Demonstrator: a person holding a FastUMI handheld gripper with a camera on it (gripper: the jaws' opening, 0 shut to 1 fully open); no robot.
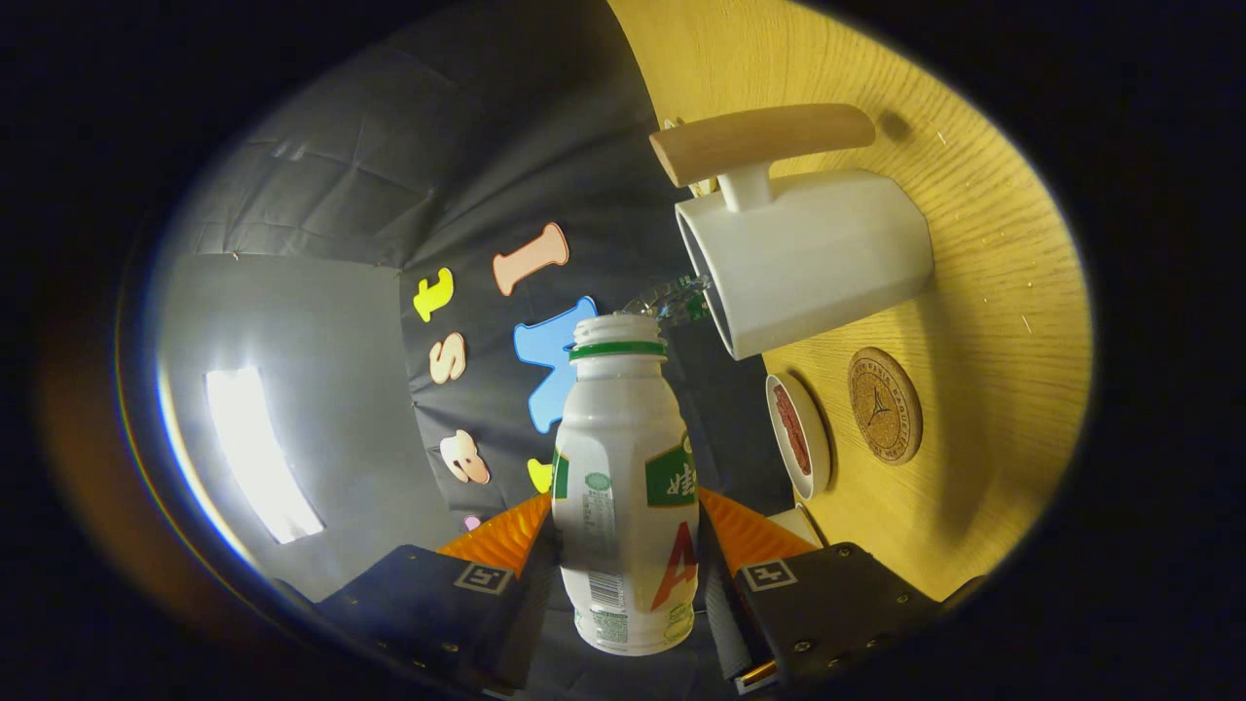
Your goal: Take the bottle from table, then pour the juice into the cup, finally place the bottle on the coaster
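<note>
Tool of mine pinches the bottle, one finger pressed on each side of its white body. Its cap is off, and the green-ringed open mouth points at the rim of the cup, very close to it. A thin clear stream runs from the bottle's mouth toward the cup's opening. The whole view is tipped, so the cup, a white mug with a wooden handle, appears lying sideways on the yellow wooden counter. Beside the cup, on the side away from its handle, sits the round cork coaster, bare. Just next to the coaster, nearer the counter's edge, stands a small white dish with something red in it.
</note>
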